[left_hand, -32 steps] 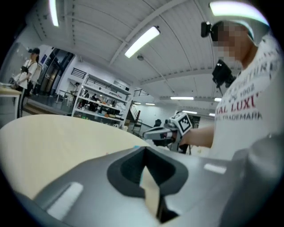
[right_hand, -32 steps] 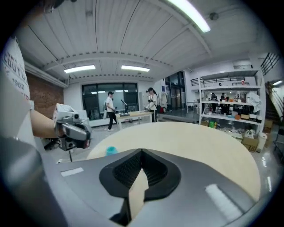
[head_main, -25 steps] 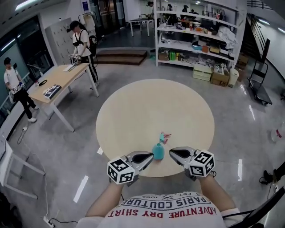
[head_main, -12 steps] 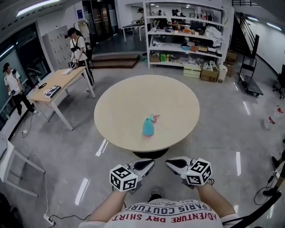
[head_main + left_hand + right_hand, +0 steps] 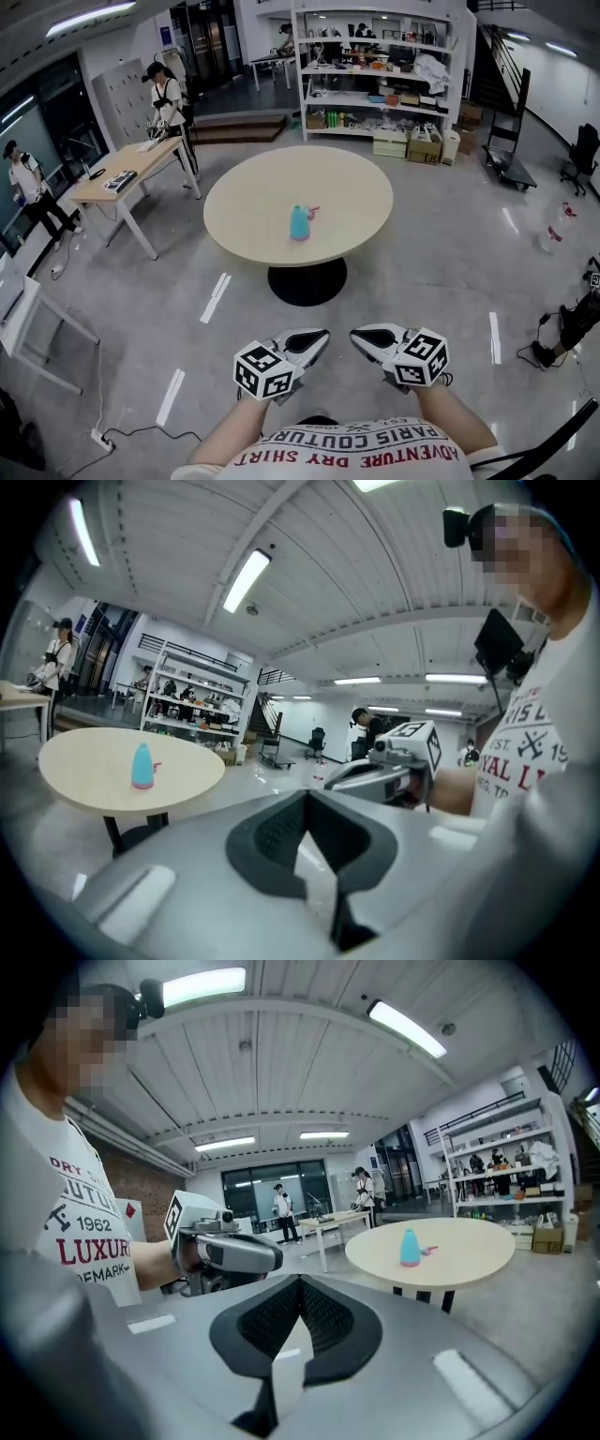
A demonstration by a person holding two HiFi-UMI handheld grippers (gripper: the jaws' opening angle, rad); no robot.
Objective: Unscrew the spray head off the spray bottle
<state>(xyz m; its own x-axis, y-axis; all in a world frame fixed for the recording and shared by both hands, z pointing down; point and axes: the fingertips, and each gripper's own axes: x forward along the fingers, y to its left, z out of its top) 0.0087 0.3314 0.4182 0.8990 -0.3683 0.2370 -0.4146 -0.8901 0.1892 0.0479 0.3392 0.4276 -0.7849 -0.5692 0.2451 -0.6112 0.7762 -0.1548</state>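
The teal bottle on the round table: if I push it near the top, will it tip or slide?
The teal bottle stands upright on the round table and looks wider at its base, so it would probably slide before tipping. Its tapered, smooth-looking sides may let jaws slip upward. How full it is cannot be seen.

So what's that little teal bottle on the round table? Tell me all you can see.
The spray bottle is small, teal, seemingly plastic, wide at the base and tapering to a rounded top. It stands upright near the middle of the round table. A small pink piece lies close beside it; whether they touch is unclear.
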